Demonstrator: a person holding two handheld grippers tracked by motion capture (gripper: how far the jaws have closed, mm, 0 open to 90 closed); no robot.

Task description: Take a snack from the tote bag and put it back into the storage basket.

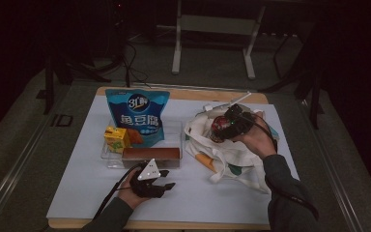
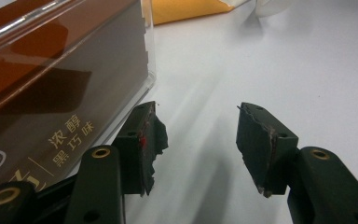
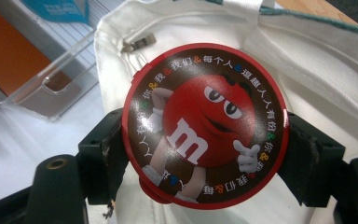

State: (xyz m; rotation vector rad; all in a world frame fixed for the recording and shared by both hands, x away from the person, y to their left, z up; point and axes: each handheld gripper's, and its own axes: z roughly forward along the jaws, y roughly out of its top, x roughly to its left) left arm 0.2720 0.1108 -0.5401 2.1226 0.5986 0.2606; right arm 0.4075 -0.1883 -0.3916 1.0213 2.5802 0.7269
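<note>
My right gripper (image 3: 205,149) is shut on a round M&M's candy tub (image 3: 205,123) with a red rim and a red character on its lid; the jaws press on its two sides. In the high view that gripper (image 1: 227,124) holds the tub (image 1: 218,126) just above the white cloth tote bag (image 1: 222,154) at the right of the mat. My left gripper (image 1: 160,186) rests low near the table's front, its jaws open with nothing between them. In the left gripper view its jaws (image 2: 200,144) stand apart over the white mat, beside a long brown chocolate box (image 2: 51,88).
A clear plastic tray (image 1: 107,157) at mid-table holds a blue snack pouch (image 1: 137,116), a small yellow carton (image 1: 117,137) and the brown box (image 1: 150,154). White mat (image 1: 198,198) covers a wooden table. A metal stand's legs (image 1: 176,58) rise behind the table.
</note>
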